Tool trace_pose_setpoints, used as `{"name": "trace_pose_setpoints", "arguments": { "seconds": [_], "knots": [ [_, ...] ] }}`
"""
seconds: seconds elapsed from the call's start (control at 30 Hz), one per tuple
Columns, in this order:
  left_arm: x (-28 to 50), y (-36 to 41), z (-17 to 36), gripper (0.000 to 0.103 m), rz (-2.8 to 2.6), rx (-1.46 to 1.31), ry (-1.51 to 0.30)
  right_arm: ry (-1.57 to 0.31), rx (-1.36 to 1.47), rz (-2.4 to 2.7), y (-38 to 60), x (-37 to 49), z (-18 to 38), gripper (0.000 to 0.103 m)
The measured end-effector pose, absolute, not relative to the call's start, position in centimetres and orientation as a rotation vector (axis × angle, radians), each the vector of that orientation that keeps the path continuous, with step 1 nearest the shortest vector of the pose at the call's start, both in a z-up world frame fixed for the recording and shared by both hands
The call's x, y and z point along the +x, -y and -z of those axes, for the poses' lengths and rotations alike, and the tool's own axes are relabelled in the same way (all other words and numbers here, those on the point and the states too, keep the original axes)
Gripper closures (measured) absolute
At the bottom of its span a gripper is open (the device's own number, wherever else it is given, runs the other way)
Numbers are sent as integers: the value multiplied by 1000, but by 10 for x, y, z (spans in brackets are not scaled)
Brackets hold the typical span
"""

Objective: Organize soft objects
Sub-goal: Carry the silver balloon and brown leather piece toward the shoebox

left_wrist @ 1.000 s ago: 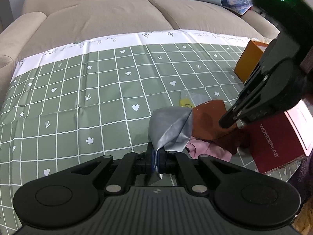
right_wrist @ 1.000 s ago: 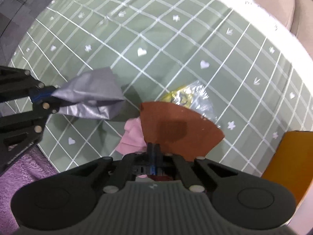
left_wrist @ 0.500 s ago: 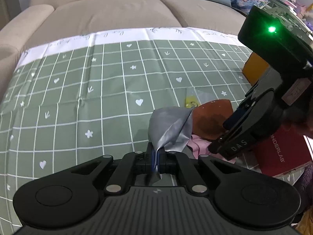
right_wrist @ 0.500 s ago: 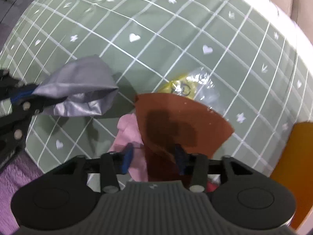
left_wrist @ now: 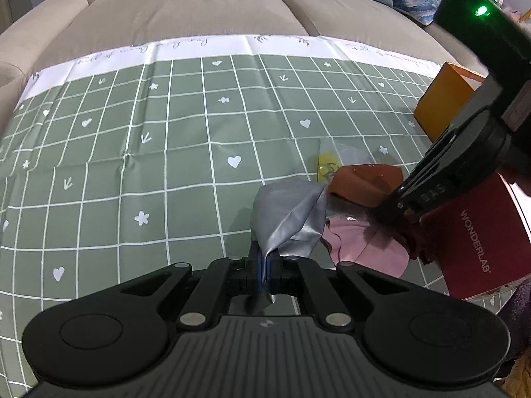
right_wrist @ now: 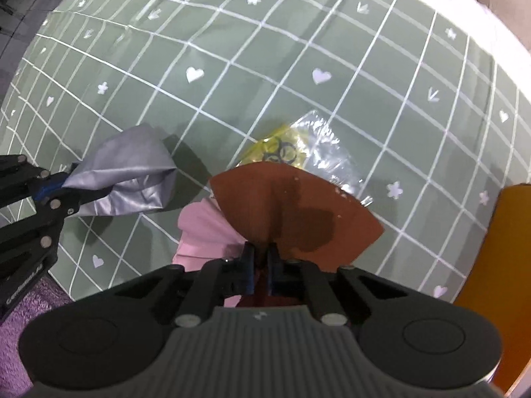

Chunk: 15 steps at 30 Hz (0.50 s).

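Observation:
My left gripper (left_wrist: 265,258) is shut on a corner of a crumpled grey cloth (left_wrist: 288,212), which hangs just above the green checked tablecloth (left_wrist: 166,149). From the right wrist view the grey cloth (right_wrist: 129,172) shows at the left, in the left gripper (right_wrist: 63,182). My right gripper (right_wrist: 261,252) points straight down, its jaws closed on the near edge of a brown cloth (right_wrist: 292,199). A pink cloth (right_wrist: 202,232) lies under the brown one. In the left wrist view the right gripper (left_wrist: 391,205) stands over the brown cloth (left_wrist: 365,182) and the pink cloth (left_wrist: 365,248).
A clear plastic bag with a yellow item (right_wrist: 298,146) lies beyond the brown cloth. An orange box (left_wrist: 441,99) and a red WONDERLAB box (left_wrist: 478,238) stand at the right. A beige sofa (left_wrist: 182,10) runs behind the table. Purple fabric (right_wrist: 20,305) shows past the table's near edge.
The right gripper opened over the brown cloth, sank, and has shut on it again lower down. The left gripper kept its hold on the grey cloth and dropped slightly.

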<state>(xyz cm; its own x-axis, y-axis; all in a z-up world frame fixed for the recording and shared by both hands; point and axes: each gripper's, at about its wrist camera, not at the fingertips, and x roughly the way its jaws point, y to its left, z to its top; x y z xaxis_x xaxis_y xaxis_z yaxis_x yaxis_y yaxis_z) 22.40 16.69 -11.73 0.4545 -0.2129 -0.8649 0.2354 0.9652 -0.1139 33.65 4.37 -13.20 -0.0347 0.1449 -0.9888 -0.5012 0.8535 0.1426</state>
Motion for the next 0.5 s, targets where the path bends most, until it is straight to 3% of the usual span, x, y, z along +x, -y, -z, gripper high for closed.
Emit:
{"name": "trace_pose_setpoints", "arguments": {
  "seconds": [0.5],
  "knots": [
    [185, -156, 49, 100, 221, 44, -951, -1287, -201, -613, -21, 281, 20, 100]
  ]
}}
